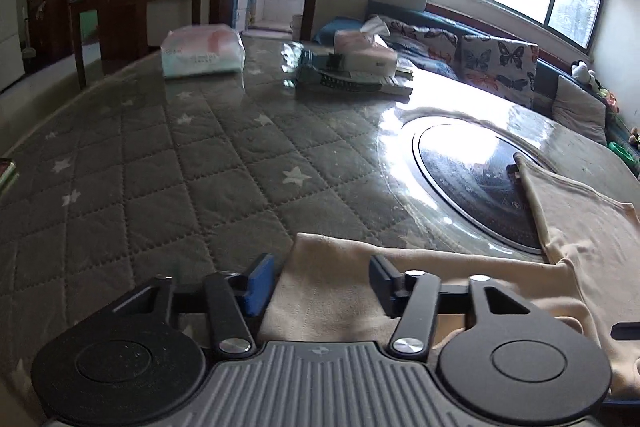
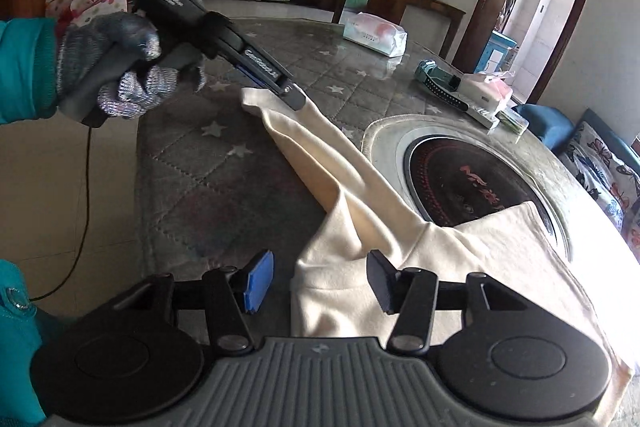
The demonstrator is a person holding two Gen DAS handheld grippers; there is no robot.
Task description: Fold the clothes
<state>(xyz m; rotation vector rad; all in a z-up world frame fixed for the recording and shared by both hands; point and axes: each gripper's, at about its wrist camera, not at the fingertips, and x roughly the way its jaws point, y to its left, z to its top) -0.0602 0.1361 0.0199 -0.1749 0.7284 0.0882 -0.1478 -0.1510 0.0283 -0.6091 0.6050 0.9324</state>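
A cream long-sleeved garment (image 2: 400,247) lies on the quilted grey table cover, partly over the round black cooktop. Its sleeve stretches away to the upper left in the right wrist view. My left gripper (image 2: 294,99), held by a gloved hand, sits over the sleeve cuff (image 2: 256,99). In its own view the left gripper (image 1: 320,287) is open, its blue-padded fingers astride the cuff edge (image 1: 320,267). My right gripper (image 2: 320,283) is open, its fingers on either side of the garment's near hem (image 2: 332,291).
A round black cooktop (image 2: 480,183) is set into the table. A wrapped tissue pack (image 1: 204,53), a tissue box (image 1: 366,53) and dark items (image 1: 348,81) lie at the far side. A sofa with butterfly cushions (image 1: 500,67) stands behind the table.
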